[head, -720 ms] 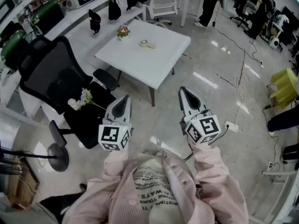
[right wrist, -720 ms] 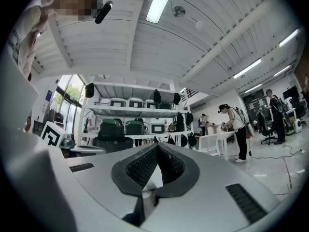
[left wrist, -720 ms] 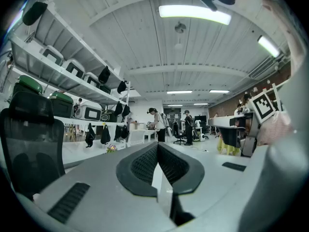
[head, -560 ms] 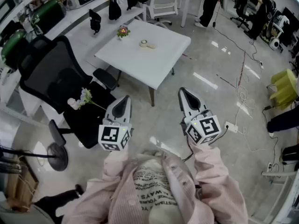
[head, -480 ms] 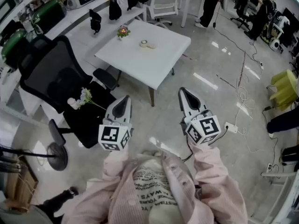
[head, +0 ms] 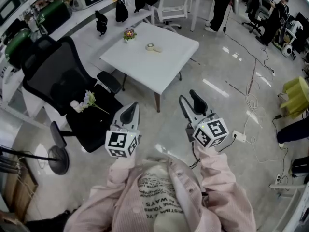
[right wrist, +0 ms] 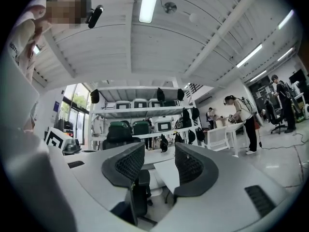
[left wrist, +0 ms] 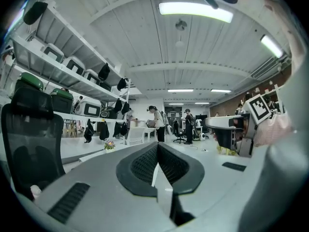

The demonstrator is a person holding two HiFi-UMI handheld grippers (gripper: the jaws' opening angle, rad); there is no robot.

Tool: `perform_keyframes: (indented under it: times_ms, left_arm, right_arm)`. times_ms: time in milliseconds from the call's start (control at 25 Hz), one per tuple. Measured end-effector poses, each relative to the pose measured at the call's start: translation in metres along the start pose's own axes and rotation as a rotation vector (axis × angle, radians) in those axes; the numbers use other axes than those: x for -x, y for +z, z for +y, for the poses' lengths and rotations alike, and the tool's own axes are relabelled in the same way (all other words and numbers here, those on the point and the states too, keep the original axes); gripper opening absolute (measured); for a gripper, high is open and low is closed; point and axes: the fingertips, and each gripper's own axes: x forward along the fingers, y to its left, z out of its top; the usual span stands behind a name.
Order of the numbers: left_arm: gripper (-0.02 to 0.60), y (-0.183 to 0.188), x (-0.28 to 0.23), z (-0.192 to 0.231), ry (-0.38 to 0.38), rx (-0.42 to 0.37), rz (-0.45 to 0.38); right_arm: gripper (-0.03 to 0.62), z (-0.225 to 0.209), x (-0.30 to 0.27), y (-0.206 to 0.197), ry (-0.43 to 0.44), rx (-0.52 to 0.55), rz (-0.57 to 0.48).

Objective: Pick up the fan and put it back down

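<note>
Two grippers, right gripper (head: 189,99) fingers newly spread apart, left gripper (head: 131,107) fingers pressed together, unchanged

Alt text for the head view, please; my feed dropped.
A person holds two grippers over the floor: left gripper shut, right gripper open and empty. Ahead stand a white table and a black chair with flowers on its seat.

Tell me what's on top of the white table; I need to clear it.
A small flower pot and a tape roll sit apart on the white table. Nothing covers the rest of its top.
</note>
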Motion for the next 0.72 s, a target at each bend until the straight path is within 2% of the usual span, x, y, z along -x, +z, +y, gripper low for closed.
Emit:
perform_keyframes:
  times_ms: [120,400,720]
  left_arm:
    - [0.002,-0.004,-0.003,-0.006,0.006,0.008,0.005]
    - [0.002,-0.01,-0.008,-0.02,0.014,0.021,0.021]
    - [0.002,-0.013,-0.024,-0.01,0.042,0.032,0.027]
  right_arm:
    - [0.217,-0.009,0.003,-0.004,-0.007,-0.022,0.01]
    - [0.224,-0.022,0.009,-0.01,0.003,-0.046,0.019]
    - [0.224,-0.034,-0.005,-0.017,0.032,-0.09,0.018]
